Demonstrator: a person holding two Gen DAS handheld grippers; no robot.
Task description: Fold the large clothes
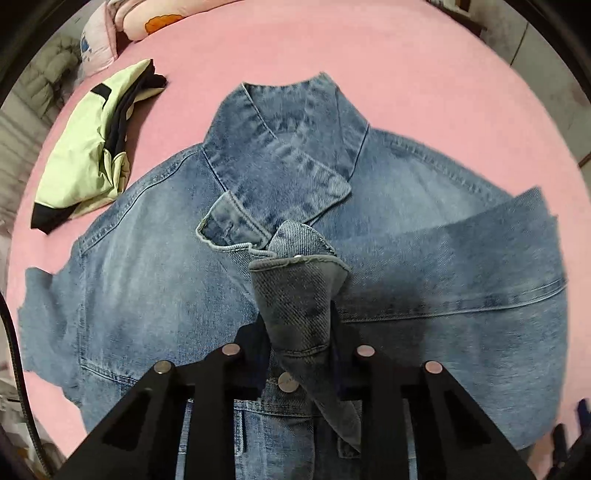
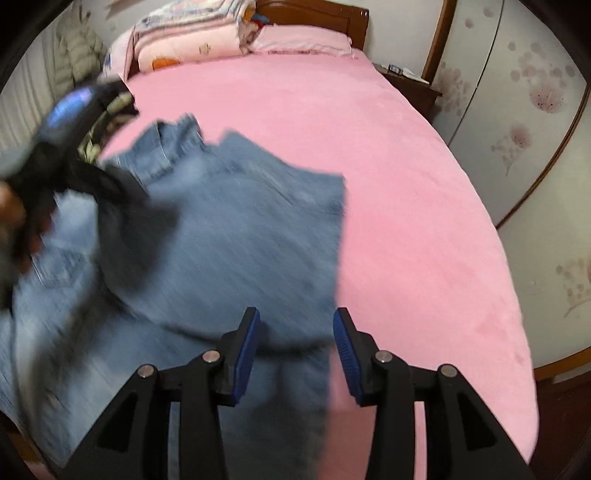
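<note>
My left tongs (image 1: pixel 300 332) clamp cuff (image 1: pixel 299 291); right tongs (image 2: pixel 295 354) gape empty over jacket (image 2: pixel 221 229). Sleeves crossed; body unfolded.

No lettering can be read on anything here.

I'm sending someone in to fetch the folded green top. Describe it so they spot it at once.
Start at the pink bed, where a denim jacket is spread out. Beside the jacket's shoulder, toward the pillows, lies the green top, folded. It is the only pale yellow-green piece there, trimmed in black; the jacket beside it is blue denim.
</note>
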